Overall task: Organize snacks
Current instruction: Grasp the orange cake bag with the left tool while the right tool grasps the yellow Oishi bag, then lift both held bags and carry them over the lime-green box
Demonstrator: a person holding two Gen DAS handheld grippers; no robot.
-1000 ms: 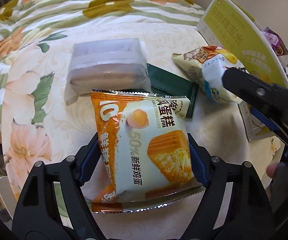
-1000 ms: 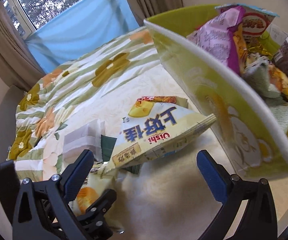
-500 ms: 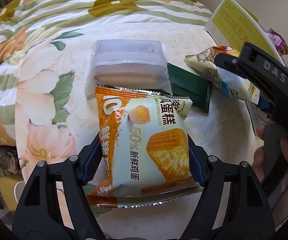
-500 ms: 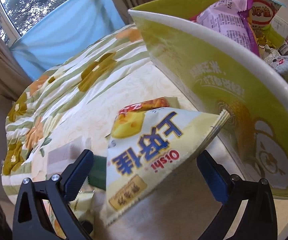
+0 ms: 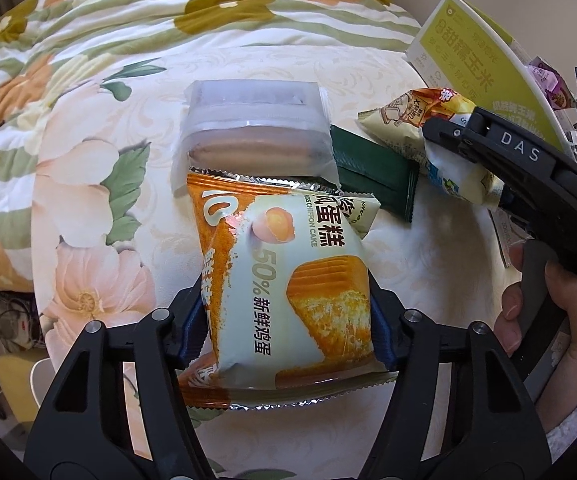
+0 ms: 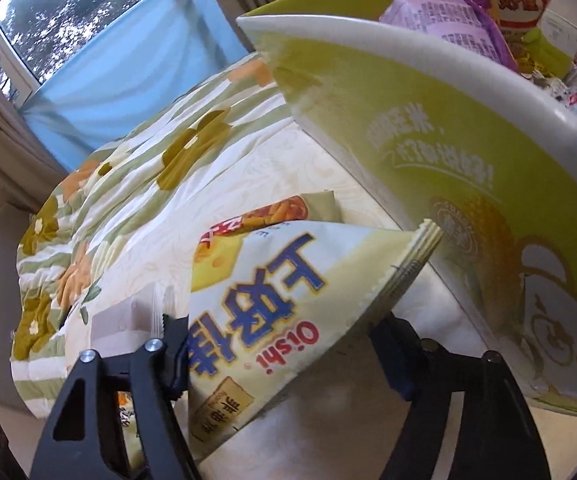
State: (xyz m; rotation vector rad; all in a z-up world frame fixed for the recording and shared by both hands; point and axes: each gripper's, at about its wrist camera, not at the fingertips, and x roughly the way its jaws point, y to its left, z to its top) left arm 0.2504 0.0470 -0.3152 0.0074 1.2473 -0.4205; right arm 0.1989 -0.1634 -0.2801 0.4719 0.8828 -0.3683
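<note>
Left gripper (image 5: 288,328): both blue pads press the sides of the chiffon cake packet (image 5: 288,276), pinching it near its lower end.
Chiffon cake packet: orange and pale green, held over the round table (image 5: 428,280); its top edge overlaps the clear cookie pack (image 5: 254,136).
Right gripper (image 6: 284,344): fingers clamp the Oishi snack bag (image 6: 276,312) from both sides; the left wrist view shows the same grip on the bag's lower end.
Oishi snack bag: white and yellow, tilted, its crimped corner close to the green box wall.
Green sachet (image 5: 372,170): flat on the table, between the cookie pack and the Oishi bag.
Snack box (image 6: 468,152): lime green, right of the bag, holding a purple packet (image 6: 448,12) and others.
Surroundings: floral bedspread (image 5: 128,20) beyond the table.
</note>
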